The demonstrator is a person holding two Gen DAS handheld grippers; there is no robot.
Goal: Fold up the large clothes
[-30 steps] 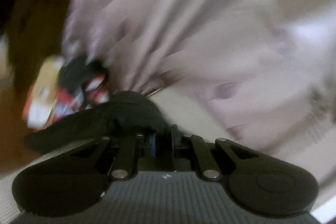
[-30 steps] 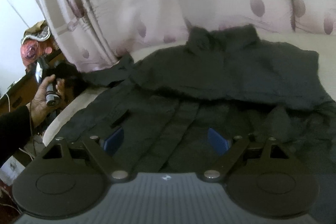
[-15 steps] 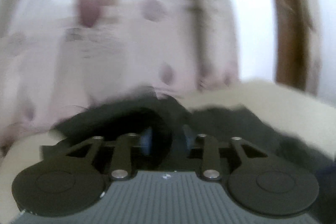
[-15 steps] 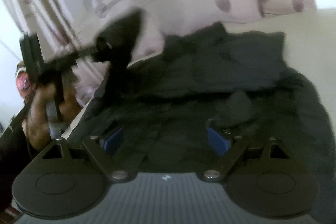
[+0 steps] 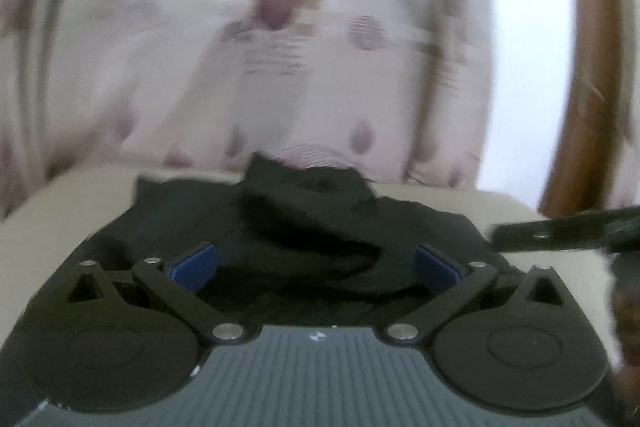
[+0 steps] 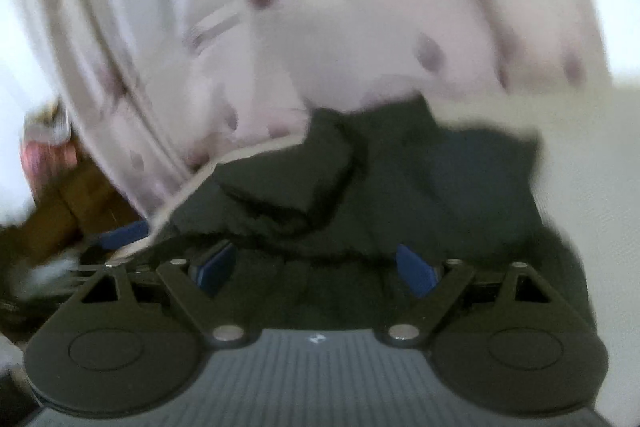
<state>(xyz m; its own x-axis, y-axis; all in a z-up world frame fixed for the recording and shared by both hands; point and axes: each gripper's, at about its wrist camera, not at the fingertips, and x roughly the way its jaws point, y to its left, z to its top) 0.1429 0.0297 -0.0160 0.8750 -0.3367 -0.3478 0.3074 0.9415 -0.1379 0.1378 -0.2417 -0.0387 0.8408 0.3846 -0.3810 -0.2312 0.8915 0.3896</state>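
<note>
Lying just ahead of both tools, black garment [image 5: 312, 227] on cream surface [image 5: 60, 227].
Left gripper [image 5: 316, 263] jaws opening, nothing pinched; right gripper [image 6: 316, 267] spread wide, gripping nothing.

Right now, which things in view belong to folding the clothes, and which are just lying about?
Part of the job:
- black crumpled fabric garment
- left gripper, jaws opening, nothing pinched
- right gripper, open
- cream flat surface under the garment

Just there:
- pale curtain with purple spots
- brown wooden frame
</note>
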